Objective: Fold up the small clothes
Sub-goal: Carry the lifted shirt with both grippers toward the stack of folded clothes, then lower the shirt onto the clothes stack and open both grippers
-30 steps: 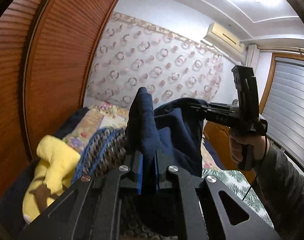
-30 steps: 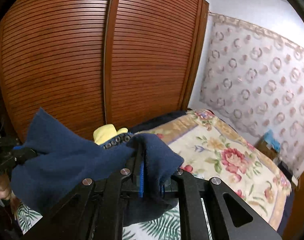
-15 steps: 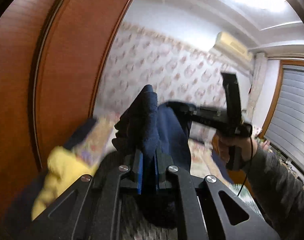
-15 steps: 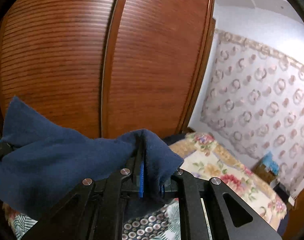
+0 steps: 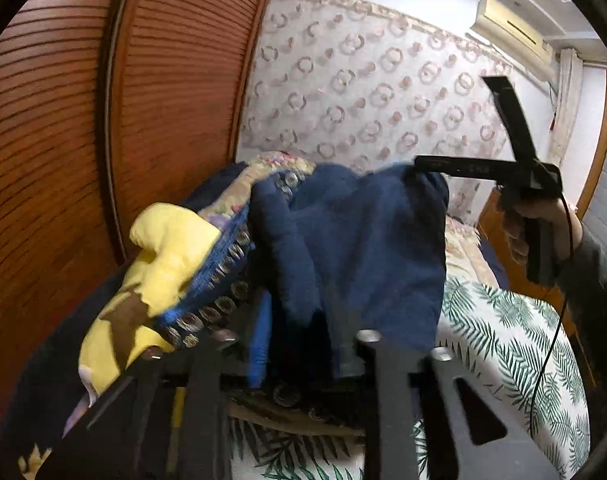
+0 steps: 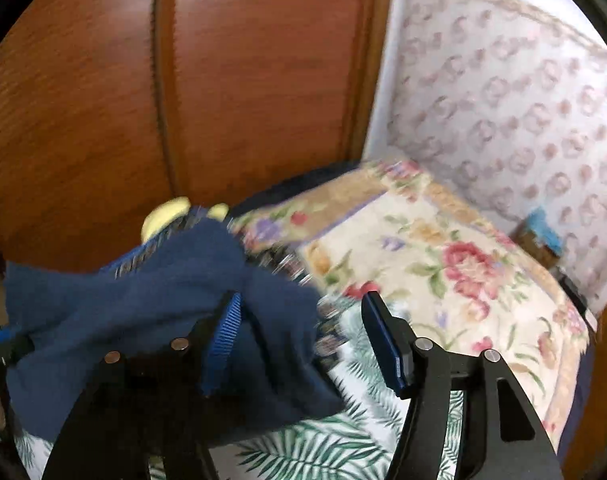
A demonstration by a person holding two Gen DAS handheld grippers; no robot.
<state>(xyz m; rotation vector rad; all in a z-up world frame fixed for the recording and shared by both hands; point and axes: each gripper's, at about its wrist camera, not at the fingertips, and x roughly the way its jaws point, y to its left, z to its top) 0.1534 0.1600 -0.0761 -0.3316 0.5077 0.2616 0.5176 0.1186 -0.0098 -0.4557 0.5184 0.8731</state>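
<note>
A small dark blue fleece garment (image 5: 363,252) hangs in the air over the bed, also in the right wrist view (image 6: 143,312). My left gripper (image 5: 299,344) has its fingers spread; the cloth drapes over and between them. My right gripper (image 6: 303,328) is open: the cloth lies over its left finger (image 6: 223,332), and its right finger (image 6: 383,344) is bare. In the left wrist view the right gripper (image 5: 423,164) touches the cloth's upper right corner. Both views are blurred.
A leaf-print sheet (image 5: 503,340) covers the bed, with a floral quilt (image 6: 443,248) beyond. A yellow plush (image 5: 163,248) and a blue patterned blanket (image 5: 219,280) lie at left by the slatted wooden wardrobe (image 5: 103,120). A patterned wall (image 5: 363,92) stands behind.
Both grippers were shut on the blue garment; now both have opened and the cloth slumps over their fingers. Both views have tilted down toward the bed.
</note>
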